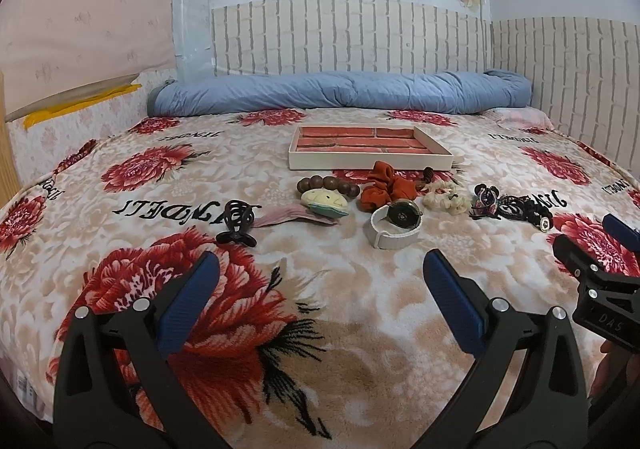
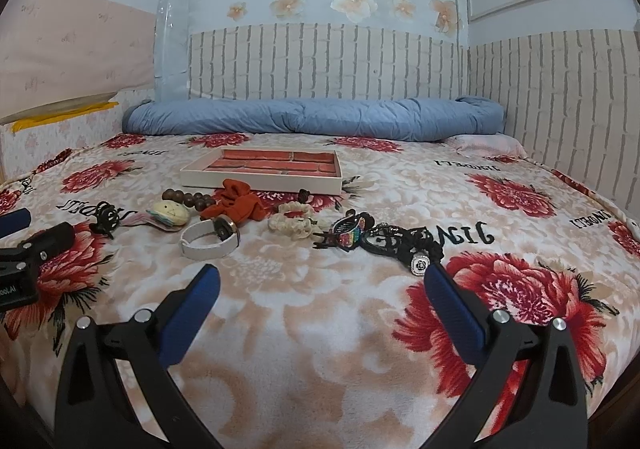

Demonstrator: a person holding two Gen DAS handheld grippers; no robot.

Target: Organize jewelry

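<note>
Jewelry strewn across a flowered blanket (image 1: 320, 289), waiting to be sorted into the tray (image 1: 370, 160) at 12 o'clock. Tray apparently empty, brick-patterned inside, set just beyond the row of pieces.

Counted left to right in the left wrist view: one black claw clip (image 1: 239, 223) at 10 o'clock; one string of brown beads (image 1: 328, 186); one cream charm (image 1: 325, 202) on a pink strip; one rust scrunchie (image 1: 386, 189); one watch (image 1: 396, 223) on a white band, nearest at 12 o'clock; one cream scrunchie (image 1: 446, 198); one rainbow clip (image 2: 347, 233); one tangle of black cords (image 2: 400, 243) at 1 o'clock, exact number within it impossible to tell.

Left gripper (image 1: 321, 271) spread wide, holding nothing, hovering short of the watch. Right gripper (image 2: 322, 283) likewise wide open and empty, facing the black tangle.

Judged best taken one piece at a time, nearest first: straight in on the watch, pinched across the stiff band rather than the round face, lifted clear of the plush pile before the carry to 12 o'clock. Tangle better left to the right side, gripped at a knot so loose cords do not snag neighbours.
</note>
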